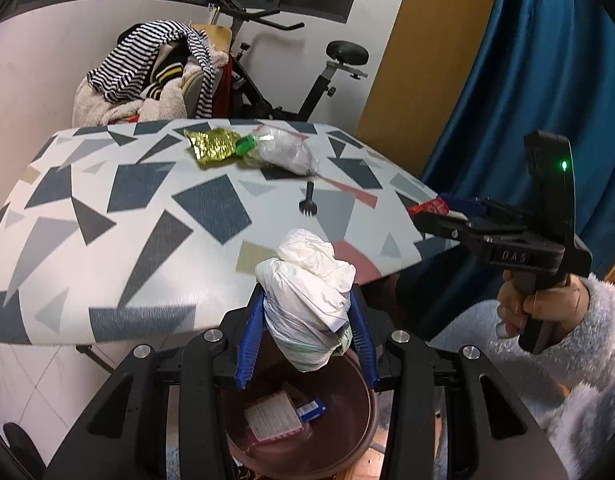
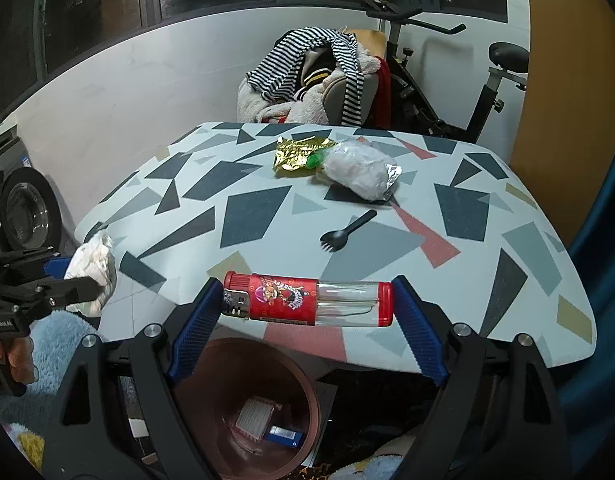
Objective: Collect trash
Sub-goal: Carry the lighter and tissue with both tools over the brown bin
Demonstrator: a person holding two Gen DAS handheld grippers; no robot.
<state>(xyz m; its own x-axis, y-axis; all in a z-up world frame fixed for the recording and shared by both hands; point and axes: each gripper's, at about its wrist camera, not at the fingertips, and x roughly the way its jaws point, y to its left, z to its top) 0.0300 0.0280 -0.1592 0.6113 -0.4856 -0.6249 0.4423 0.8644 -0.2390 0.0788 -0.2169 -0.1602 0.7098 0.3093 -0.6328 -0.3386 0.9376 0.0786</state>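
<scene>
So both grippers are loaded up right now. The left gripper has its blue fingers pinched on a crumpled white tissue wad, held out past the near edge of the desk, right above the brown bin on the floor. The right gripper has its fingers spread fairly wide, gripping a red lighter lengthwise, one end against each pad, also over the bin just off the desk edge.

Already in the bin: a small white card-like pack and a little blue box (can't read either label).

Left on the desk: a black plastic spork near the middle, and farther back a crinkled gold wrapper touching a clear bag of scrunched white stuff, with something green between them.

Behind the desk there's a chair piled with clothes and an exercise bike.
</scene>
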